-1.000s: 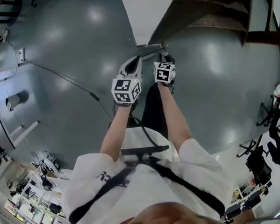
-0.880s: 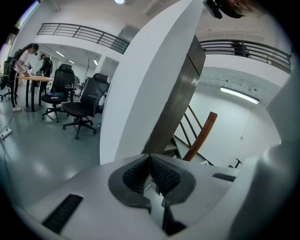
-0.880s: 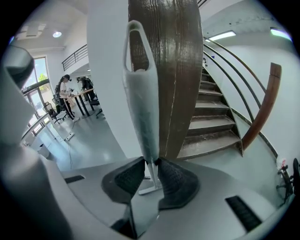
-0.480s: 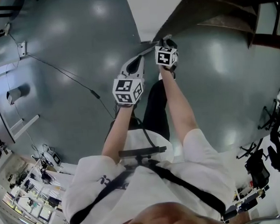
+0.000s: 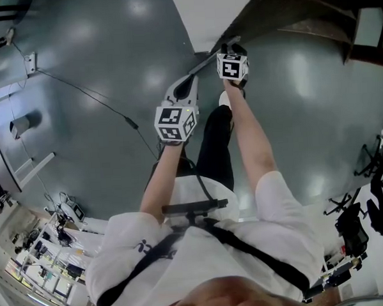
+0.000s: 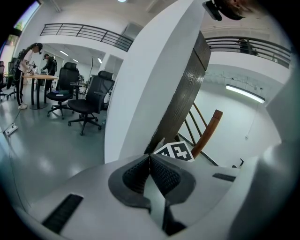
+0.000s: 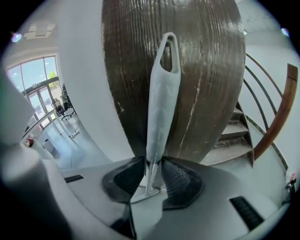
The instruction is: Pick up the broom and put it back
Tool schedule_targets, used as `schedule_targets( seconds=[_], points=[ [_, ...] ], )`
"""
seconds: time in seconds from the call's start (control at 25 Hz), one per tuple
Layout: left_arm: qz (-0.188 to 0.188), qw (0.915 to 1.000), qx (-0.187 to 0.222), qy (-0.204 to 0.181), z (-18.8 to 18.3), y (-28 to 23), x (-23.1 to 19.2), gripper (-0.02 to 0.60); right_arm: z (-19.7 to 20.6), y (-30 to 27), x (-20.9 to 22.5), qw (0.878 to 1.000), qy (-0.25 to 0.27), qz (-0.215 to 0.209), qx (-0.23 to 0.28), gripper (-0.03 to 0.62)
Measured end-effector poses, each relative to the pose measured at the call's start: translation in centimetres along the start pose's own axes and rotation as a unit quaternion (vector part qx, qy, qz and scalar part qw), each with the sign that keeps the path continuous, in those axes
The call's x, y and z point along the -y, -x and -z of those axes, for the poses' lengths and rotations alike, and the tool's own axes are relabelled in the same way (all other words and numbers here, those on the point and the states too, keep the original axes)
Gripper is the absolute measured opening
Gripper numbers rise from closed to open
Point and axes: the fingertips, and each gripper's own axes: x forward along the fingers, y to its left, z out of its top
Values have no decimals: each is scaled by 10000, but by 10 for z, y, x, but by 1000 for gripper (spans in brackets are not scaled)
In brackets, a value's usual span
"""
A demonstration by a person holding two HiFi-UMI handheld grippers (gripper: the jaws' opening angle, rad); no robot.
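Note:
The broom shows as a pale grey handle with a loop at its tip, standing up between the pads of my right gripper, which is shut on it. In the head view the handle is a thin grey line slanting toward the foot of the white wall, with my right gripper at its upper end under its marker cube. The broom's head is hidden. My left gripper sits lower left of the right one. Its pads meet with nothing between them.
A white wall column stands just ahead, with a dark wooden staircase and curved rail beside it. A cable crosses the grey floor at left. Office chairs and people at a desk are far left.
My right gripper has moved away from the body toward the wall's foot and staircase, carrying the broom handle. The left gripper has hardly shifted.

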Motion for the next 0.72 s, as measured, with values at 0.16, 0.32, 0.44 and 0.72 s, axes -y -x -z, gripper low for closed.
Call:
schedule_targets(
  seconds=[0.16,0.32,0.44,0.72],
  points=[
    [40,10000,-26,-17,1,-2,-4,14,3,-3,-7,9999,99,-132,-33,99],
    [94,9999,-48,-66,4,-4,4,14,11,-1,-4,9995,147,-276,-102,102],
    [100,9999,-58,-75,5,-5,8,14,15,-1,-3,9988,169,-435,-164,170],
    [108,9999,-99,-75,10,-3,9,14,25,1,-1,9982,108,-559,-205,170]
  ],
)
